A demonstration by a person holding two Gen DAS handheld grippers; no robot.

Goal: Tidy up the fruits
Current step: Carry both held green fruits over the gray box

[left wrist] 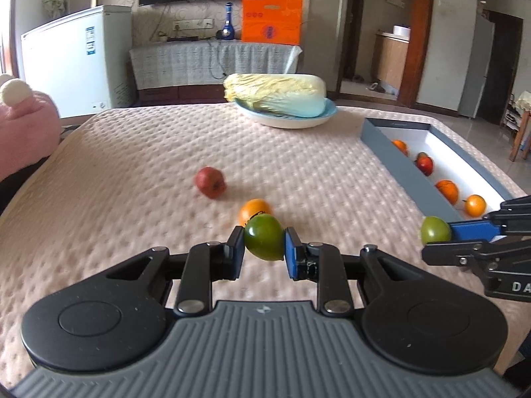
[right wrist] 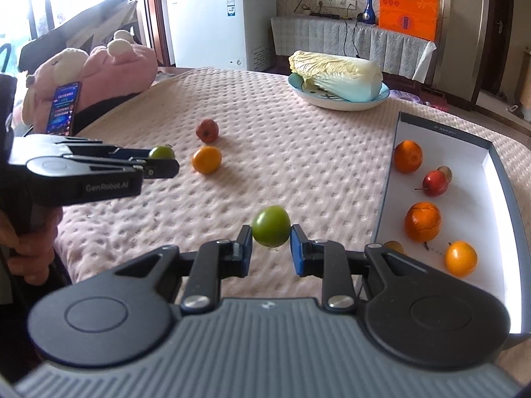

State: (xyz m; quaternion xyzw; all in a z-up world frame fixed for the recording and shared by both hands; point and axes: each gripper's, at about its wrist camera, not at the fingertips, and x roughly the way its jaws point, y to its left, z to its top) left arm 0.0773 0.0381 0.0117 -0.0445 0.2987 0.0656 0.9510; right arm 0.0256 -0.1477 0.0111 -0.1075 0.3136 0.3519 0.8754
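My left gripper (left wrist: 264, 245) is shut on a dark green fruit (left wrist: 264, 237) and holds it above the cloth; it also shows in the right wrist view (right wrist: 162, 159). My right gripper (right wrist: 270, 243) is shut on a lighter green fruit (right wrist: 270, 225), close to the grey box (left wrist: 401, 169); it also shows in the left wrist view (left wrist: 438, 232). A red apple (left wrist: 210, 182) and an orange (left wrist: 254, 209) lie on the cloth ahead of the left gripper. The box (right wrist: 385, 205) holds several oranges (right wrist: 422, 221) and a small red apple (right wrist: 434, 183).
A blue plate (left wrist: 285, 120) with a napa cabbage (left wrist: 275, 94) stands at the far side of the table. A pink plush toy (right wrist: 109, 69) and a phone (right wrist: 63, 109) sit off the left edge. The table is covered by a pink dimpled cloth (left wrist: 132, 165).
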